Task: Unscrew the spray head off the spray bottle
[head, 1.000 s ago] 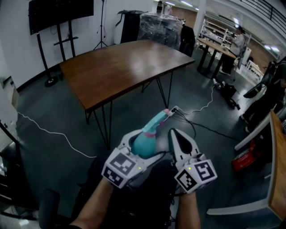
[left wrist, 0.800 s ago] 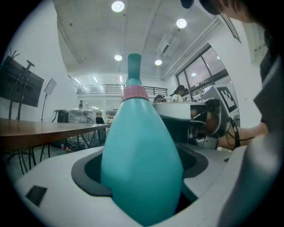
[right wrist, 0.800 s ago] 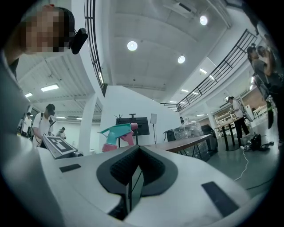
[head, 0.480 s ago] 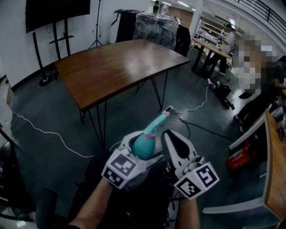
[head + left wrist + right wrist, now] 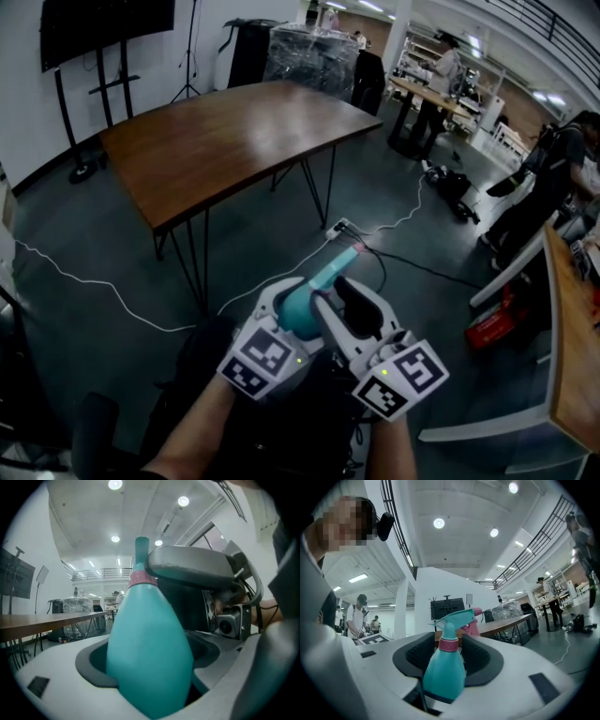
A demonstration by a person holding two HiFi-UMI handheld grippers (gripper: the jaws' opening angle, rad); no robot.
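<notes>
Three viewpoints, one shared bottle
The head view looks steeply down from above; each gripper view looks roughly level along its own jaws, very near. All share the teal spray bottle [image 5: 302, 307] [image 5: 150, 658] [image 5: 443, 672] and the wooden table [image 5: 225, 141] [image 5: 47, 619] [image 5: 506, 625] beyond.

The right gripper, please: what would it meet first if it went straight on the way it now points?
The spray bottle, probably: it stands between the right gripper's jaws, which have just been opening.

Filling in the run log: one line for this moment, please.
left gripper: shut on spray bottle | right gripper: jaws just opened, bottle neck between them | spray head: attached
</notes>
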